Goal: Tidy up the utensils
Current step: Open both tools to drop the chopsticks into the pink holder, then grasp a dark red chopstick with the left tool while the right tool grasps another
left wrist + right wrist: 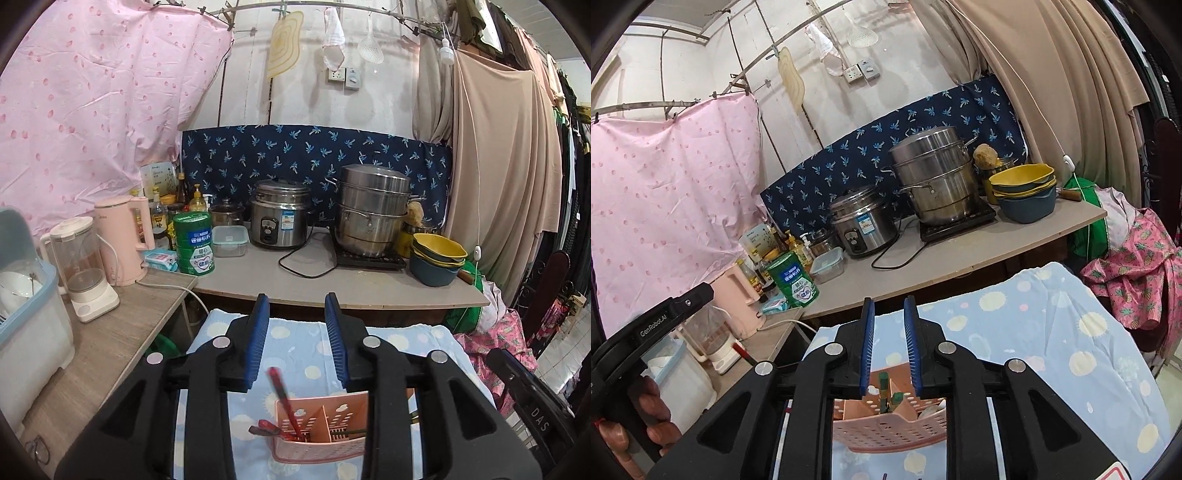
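A pink perforated utensil holder (325,432) with dividers stands on the blue patterned cloth (295,343). Red chopsticks (282,398) lean in its left compartment, and a red spoon-like utensil (264,426) lies at its left edge. My left gripper (297,306) is open and empty, above the holder. In the right wrist view the holder (886,428) sits low between the fingers, with green-tipped utensils (888,395) standing in it. My right gripper (889,308) is open and empty, just above them.
Behind the cloth, a counter (332,280) carries a rice cooker (280,218), a steel steamer pot (373,210), stacked bowls (437,258), a green tin (194,243) and bottles. At left stand a pink kettle (122,240), a blender (83,266) and a dish bin (26,295).
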